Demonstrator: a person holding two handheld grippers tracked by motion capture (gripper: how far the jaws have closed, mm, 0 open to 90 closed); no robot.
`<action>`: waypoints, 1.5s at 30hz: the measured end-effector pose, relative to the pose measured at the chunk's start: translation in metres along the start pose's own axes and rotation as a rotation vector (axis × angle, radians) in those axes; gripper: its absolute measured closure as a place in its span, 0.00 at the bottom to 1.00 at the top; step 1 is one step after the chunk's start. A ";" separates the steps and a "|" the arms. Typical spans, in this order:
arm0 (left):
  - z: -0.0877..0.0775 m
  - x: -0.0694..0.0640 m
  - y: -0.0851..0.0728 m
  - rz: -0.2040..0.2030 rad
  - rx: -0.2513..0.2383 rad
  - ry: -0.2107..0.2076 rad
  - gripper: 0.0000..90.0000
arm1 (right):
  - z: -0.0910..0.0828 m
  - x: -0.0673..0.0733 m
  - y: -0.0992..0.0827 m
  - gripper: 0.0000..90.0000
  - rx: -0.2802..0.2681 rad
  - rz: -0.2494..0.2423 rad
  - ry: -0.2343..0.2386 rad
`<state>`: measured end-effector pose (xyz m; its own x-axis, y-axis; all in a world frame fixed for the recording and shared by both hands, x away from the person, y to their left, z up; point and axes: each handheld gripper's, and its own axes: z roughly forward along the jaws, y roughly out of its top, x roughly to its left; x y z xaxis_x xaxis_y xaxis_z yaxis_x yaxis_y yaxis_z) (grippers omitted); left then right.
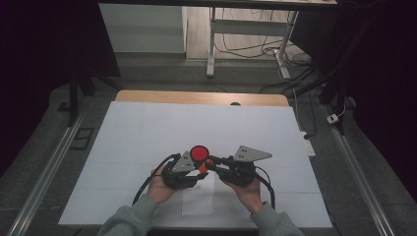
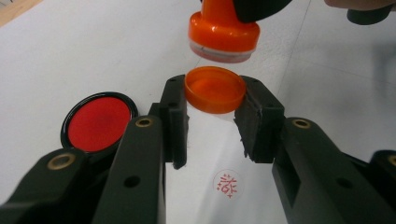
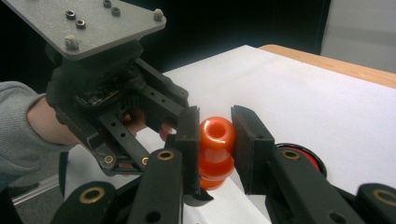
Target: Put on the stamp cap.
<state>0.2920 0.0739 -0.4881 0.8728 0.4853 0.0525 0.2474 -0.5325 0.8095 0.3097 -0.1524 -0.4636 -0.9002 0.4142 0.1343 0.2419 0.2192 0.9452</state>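
Note:
My left gripper (image 2: 214, 100) is shut on an orange cap (image 2: 215, 88), held open side up a little above the table. Just above the cap hangs the orange stamp (image 2: 224, 32), its base facing down and apart from the cap. My right gripper (image 3: 215, 125) is shut on the stamp's rounded handle (image 3: 216, 140). In the high view the two grippers (image 1: 183, 169) (image 1: 236, 167) meet near the table's front middle, with the stamp (image 1: 203, 166) between them. A round red ink pad (image 1: 199, 153) (image 2: 96, 122) lies open just beyond them. Below the left jaws, a red stamped mark (image 2: 227, 183) shows on a white paper slip (image 1: 198, 199).
A white sheet (image 1: 147, 132) covers the table; the wooden edge (image 1: 196, 97) shows at the far side. The person's hands and grey sleeves come in from the bottom. Desk legs and cables (image 1: 255, 49) stand on the floor beyond the table.

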 end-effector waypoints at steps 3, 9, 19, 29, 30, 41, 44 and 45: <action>0.000 0.000 0.000 -0.001 -0.001 -0.001 0.72 | 0.000 0.000 0.000 0.80 0.000 0.000 0.002; -0.001 0.000 0.000 -0.001 -0.006 0.001 0.72 | 0.001 0.000 -0.001 0.80 0.001 0.002 0.002; -0.002 -0.001 0.001 0.001 -0.014 0.001 0.72 | 0.004 0.001 -0.003 0.80 0.013 0.001 0.008; -0.003 -0.002 0.003 0.007 -0.017 0.001 0.72 | 0.004 0.001 -0.003 0.80 0.015 0.001 0.009; -0.003 -0.002 0.003 0.007 -0.017 0.001 0.72 | 0.004 0.001 -0.004 0.80 0.014 0.002 0.009; -0.003 -0.002 0.003 0.006 -0.018 -0.002 0.72 | 0.005 0.001 -0.004 0.80 0.013 0.005 0.009; -0.002 -0.003 0.003 0.009 -0.014 0.000 0.72 | 0.005 0.001 -0.004 0.80 0.013 0.007 0.013; -0.002 -0.003 0.003 0.010 -0.014 0.001 0.72 | 0.005 0.001 -0.004 0.80 0.014 0.007 0.014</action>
<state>0.2895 0.0723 -0.4845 0.8749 0.4804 0.0611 0.2327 -0.5277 0.8170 0.3093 -0.1481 -0.4686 -0.9032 0.4038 0.1453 0.2534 0.2287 0.9399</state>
